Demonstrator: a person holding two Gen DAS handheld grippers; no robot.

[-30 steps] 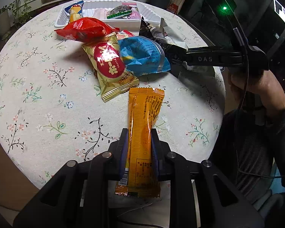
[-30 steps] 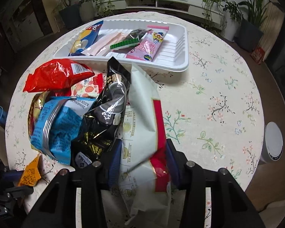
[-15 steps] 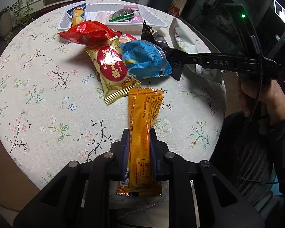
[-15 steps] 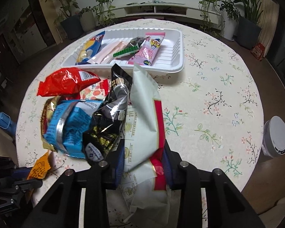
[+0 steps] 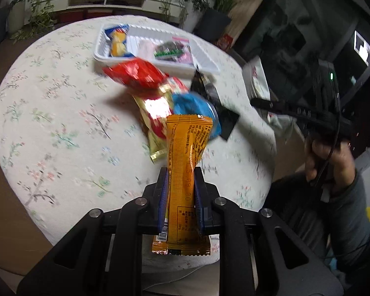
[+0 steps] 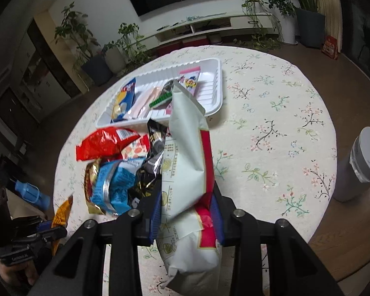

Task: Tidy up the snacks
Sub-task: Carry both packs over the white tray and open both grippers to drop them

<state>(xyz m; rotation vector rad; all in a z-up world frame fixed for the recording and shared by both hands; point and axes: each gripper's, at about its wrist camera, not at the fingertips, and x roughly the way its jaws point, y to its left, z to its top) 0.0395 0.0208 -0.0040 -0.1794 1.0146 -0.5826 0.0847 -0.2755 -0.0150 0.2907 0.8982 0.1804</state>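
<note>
Together above a round floral table (image 6: pixel 271 128), two handheld grippers each carry a snack. At left, the left gripper (image 5: pixel 180 197) is clamped on an orange packet (image 5: pixel 186 172), which stands upright between its blue pads, both ends sticking out past them. Loose snack bags (image 6: pixel 116 167) lie heaped mid-table, just before a white tray (image 6: pixel 209 93) with several packets in it. At right, the right gripper (image 6: pixel 186 215) pinches a white-and-red bag (image 6: pixel 187 162) around its middle, top end raised toward the tray.

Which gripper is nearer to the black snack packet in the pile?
Right. The right gripper sits directly beside the black packet; the left gripper is further back, past the blue packet.
</note>
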